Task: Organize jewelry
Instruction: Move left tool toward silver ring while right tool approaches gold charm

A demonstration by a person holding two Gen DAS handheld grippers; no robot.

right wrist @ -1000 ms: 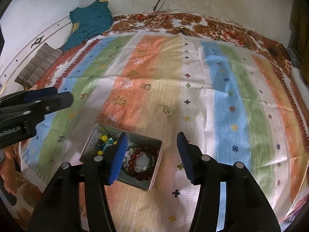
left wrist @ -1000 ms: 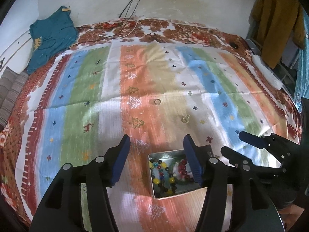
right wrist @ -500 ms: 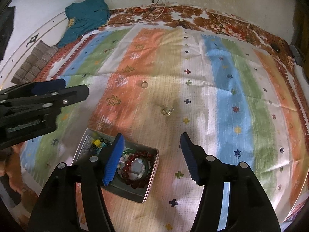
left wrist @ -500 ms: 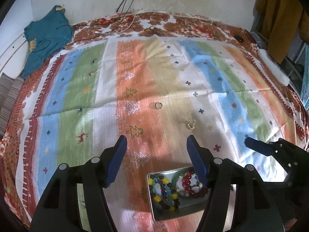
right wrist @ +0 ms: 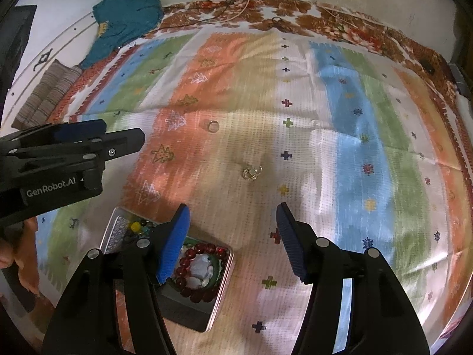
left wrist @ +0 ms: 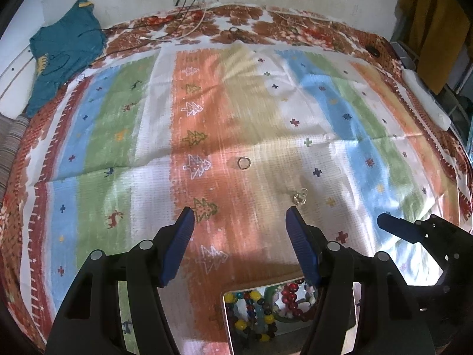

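Since a moment before, both hand-held grippers had slid forward over the bed and dipped lower, so the tin had dropped toward the near edge of the left view and the loose pieces lay closer ahead.

The bed was covered by a striped cloth in orange, white, green and blue, printed with little trees, deer and crosses. A teal garment lay crumpled at its far left corner, and dark cables trailed down the wall onto the patterned border.

The left hand-held gripper hung above the orange stripe with its blue pads well apart and nothing between them. The right hand-held gripper stood just as wide, also empty, over the pale stripe beside the tin.

The metal tin sat on the cloth near the front, under the right gripper's left finger, holding a dark red bead bracelet around some pale pieces, and a string of multicoloured beads at its other end.

Farther out, a small tangled gold piece lay alone on the cloth, ahead of the right gripper. A plain ring lay beyond it, well apart, at the edge of the orange stripe.
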